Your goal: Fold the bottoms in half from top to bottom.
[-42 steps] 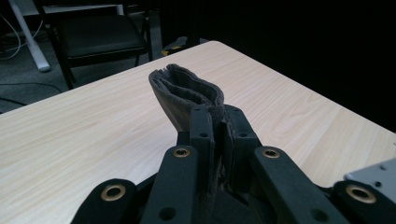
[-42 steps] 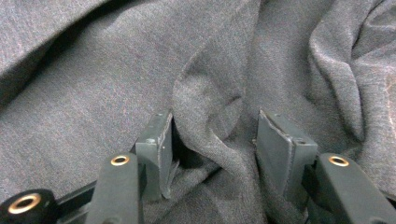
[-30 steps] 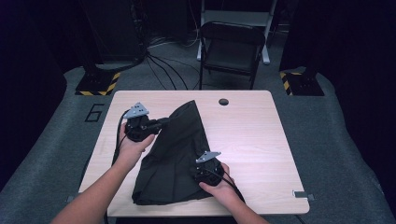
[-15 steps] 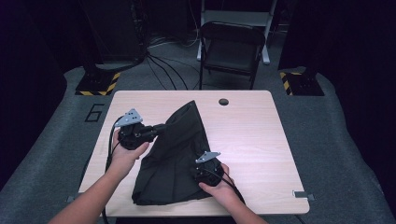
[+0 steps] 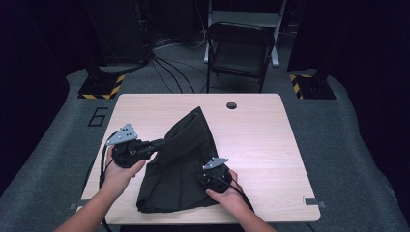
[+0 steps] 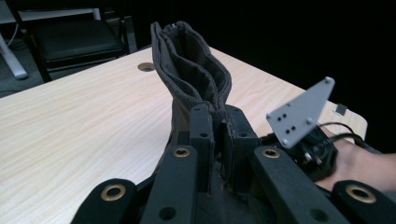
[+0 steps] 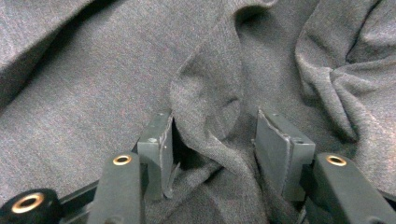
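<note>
Dark grey garment (image 5: 181,164) lies crumpled on the light wood table (image 5: 270,145), left of centre, its near hem close to the person's edge and a peak of cloth pointing toward the far side, short of the round cable hole (image 5: 231,105).

From the high view: left gripper (image 5: 157,143) sits at the garment's left edge, nose into the cloth, grey plate on top, the left hand (image 5: 121,169) behind it. Right gripper (image 5: 205,176) rests on the garment's lower right part, the right hand (image 5: 229,193) wrapped round it. Jaw state can't be read from up here for either one.

Left gripper view settles it: jaws clamped tight on a bunched fold of the garment (image 6: 194,79), several layers stacked edge-on and standing up from the pads. That view also shows the fold lifted off the tabletop, the other gripper's grey plate (image 6: 301,114) just to the side, and a black folding chair (image 6: 70,39) beyond the table.

Right gripper view: close on the cloth (image 7: 93,70), pads (image 7: 156,144) standing moderately apart with a ridge of fabric rising between them. The ridge lies against the left pad; a gap shows at the right pad, so no pinch here. Wrinkles spread to the upper right.

Grey floor mat (image 5: 338,125) surrounds the table.
</note>
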`<state>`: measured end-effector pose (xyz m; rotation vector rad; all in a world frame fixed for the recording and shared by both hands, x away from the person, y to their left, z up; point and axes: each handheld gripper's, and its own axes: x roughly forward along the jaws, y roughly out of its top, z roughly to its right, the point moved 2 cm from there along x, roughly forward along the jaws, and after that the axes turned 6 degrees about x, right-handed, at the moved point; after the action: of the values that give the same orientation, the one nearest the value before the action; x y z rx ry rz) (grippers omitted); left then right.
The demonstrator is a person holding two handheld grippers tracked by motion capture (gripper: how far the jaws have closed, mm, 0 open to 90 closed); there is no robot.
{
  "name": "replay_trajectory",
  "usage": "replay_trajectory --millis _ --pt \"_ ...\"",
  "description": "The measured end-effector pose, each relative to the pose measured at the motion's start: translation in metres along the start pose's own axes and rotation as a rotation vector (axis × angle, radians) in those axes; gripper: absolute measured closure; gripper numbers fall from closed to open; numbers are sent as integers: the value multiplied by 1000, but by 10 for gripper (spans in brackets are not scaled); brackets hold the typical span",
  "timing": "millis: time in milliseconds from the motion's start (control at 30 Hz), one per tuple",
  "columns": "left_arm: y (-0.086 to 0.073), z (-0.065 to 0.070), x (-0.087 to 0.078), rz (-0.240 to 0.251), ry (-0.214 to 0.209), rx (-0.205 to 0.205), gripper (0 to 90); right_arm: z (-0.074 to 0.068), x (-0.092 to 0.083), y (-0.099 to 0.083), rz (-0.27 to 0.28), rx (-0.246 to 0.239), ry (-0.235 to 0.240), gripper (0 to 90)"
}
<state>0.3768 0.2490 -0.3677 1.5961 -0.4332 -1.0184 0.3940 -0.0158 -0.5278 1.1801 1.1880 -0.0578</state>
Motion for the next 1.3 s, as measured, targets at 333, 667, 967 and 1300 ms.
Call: replay_trajectory --millis 333,667,967,1300 --pt "-25 10 -19 -3 -7 -27 835 0 0 0 1 3 7 482" --pt "-49 18 -29 9 4 -69 835 0 -1 -1 5 2 5 481" --pt "-75 24 -36 -21 -10 -107 835 -1 -1 -2 13 29 7 480" --pt "-107 31 -33 -79 -20 -140 834 11 -13 -2 -16 65 34 467"
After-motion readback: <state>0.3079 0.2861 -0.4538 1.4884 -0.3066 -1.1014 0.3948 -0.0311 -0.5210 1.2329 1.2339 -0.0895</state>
